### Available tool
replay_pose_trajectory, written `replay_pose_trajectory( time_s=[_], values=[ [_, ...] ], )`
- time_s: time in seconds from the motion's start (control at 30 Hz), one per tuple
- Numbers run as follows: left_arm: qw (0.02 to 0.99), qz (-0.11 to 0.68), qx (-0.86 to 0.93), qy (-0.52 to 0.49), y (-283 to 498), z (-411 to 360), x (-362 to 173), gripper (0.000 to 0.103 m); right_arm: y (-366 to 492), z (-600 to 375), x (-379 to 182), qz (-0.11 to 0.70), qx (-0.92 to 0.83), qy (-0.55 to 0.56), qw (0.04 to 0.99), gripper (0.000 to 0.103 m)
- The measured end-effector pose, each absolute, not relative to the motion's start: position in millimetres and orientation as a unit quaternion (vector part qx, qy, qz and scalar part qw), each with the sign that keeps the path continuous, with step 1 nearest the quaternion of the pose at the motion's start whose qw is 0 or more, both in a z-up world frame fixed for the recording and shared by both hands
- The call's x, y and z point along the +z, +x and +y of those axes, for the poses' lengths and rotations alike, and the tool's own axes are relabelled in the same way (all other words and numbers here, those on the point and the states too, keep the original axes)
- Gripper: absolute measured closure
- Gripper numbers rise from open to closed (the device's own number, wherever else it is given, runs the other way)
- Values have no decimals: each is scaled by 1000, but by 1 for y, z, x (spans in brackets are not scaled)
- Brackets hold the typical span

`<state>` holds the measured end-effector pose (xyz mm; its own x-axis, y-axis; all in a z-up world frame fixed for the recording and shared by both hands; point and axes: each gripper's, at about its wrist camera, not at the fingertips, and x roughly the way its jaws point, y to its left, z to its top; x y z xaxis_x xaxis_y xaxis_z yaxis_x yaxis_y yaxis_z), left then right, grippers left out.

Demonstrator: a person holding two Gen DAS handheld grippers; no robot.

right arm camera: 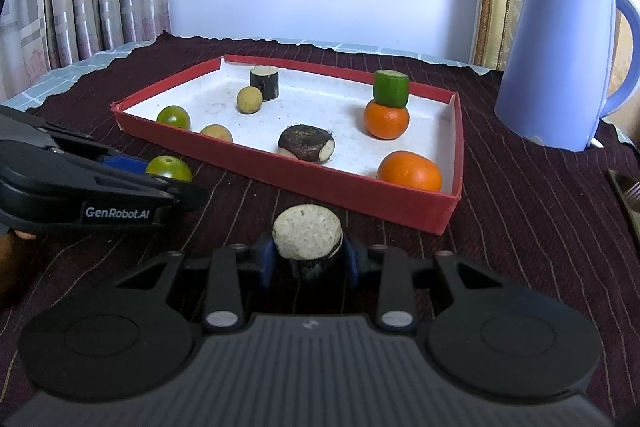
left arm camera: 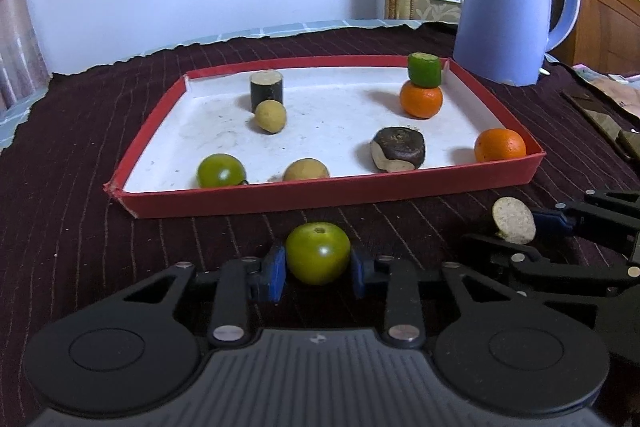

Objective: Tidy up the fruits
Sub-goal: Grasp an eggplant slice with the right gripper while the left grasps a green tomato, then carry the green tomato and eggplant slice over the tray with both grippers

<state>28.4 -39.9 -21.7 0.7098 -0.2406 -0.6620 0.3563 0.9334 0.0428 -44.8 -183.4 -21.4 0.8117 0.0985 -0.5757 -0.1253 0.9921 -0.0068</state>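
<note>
My left gripper [left arm camera: 318,269] is shut on a green round fruit [left arm camera: 318,253], just in front of the red tray [left arm camera: 320,193]. My right gripper [right arm camera: 307,259] is shut on a dark cylinder piece with a pale cut top [right arm camera: 307,233], in front of the tray's [right arm camera: 360,183] near wall. In the tray lie a green fruit [left arm camera: 221,170], two tan balls [left arm camera: 271,116] [left arm camera: 306,170], a dark cylinder [left arm camera: 267,90], a dark brown lump [left arm camera: 399,148], an orange [left arm camera: 500,145], and a green cylinder [left arm camera: 425,69] stacked on another orange [left arm camera: 421,100].
A blue kettle [left arm camera: 508,7] stands behind the tray's right corner; it also shows in the right wrist view [right arm camera: 560,59]. A dark striped cloth [left arm camera: 60,167] covers the table. Dark flat objects [left arm camera: 600,123] lie at the far right.
</note>
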Motion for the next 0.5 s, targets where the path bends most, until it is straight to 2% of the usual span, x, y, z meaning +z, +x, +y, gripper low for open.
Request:
replay_pose_trajectory(
  time_s=[0.5],
  values=[
    [934,326,-117,90,23,-27,-10,72,-58,-176,-1,266,47,-23,963,72]
  ],
)
